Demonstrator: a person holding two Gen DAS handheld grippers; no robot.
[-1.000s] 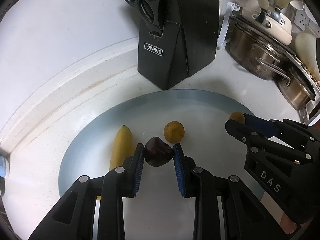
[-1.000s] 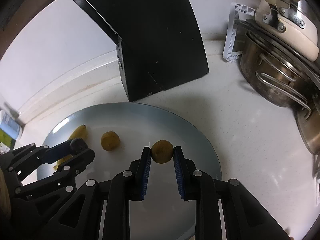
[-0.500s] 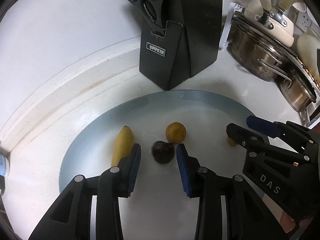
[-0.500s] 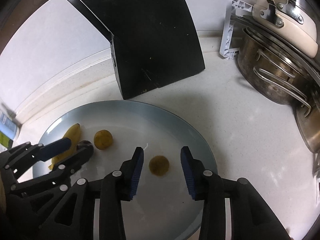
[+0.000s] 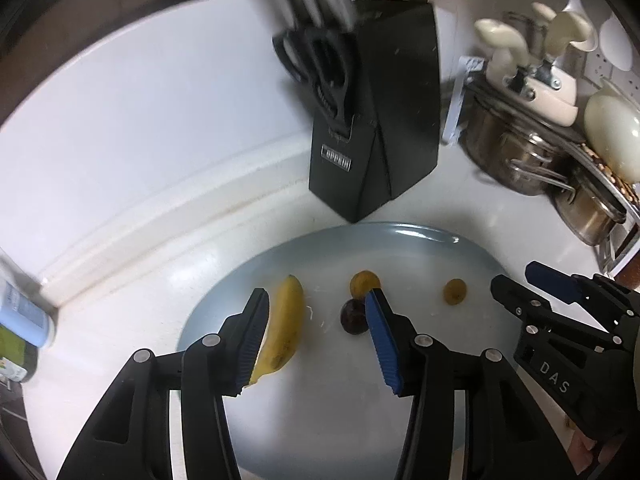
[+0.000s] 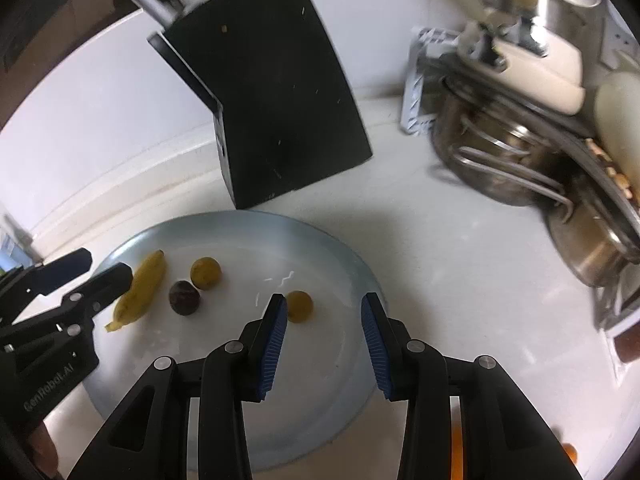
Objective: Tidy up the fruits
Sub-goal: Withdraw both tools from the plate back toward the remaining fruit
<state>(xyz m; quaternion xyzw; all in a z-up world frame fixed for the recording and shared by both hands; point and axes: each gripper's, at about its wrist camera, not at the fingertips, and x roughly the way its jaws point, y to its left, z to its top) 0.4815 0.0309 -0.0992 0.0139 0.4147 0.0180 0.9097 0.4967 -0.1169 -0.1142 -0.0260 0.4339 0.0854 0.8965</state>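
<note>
Left gripper (image 5: 316, 316): jaws opening, nothing clamped. The dark plum-like fruit (image 5: 353, 317) sits on the plate (image 5: 420, 240) just behind the right-hand pad, apart from it; the small banana (image 5: 282, 328) lies past the other pad, also free.

Right gripper (image 6: 324, 320): jaws parted, empty. A small yellow-brown round fruit (image 6: 300, 306) rests on the plate just ahead of its left-hand pad, not between the pads.

Outward: a second yellow-brown round fruit (image 6: 205, 273) sits behind the dark one, near the banana. So four fruits are on the blue-grey plate, three bunched at one side, one nearer the middle.

Beyond the plate: black knife block (image 5: 372, 120) with scissors (image 5: 320, 68), touching or nearly touching the plate's far rim. Steel pots (image 5: 532, 160) racked at the far right on the white desk (image 6: 460, 280).

Progress, my read: the placing step looks done for both hands. Something orange (image 6: 570, 452) shows at the bottom right edge of the right wrist view; it could be another fruit left to collect, can't tell.
</note>
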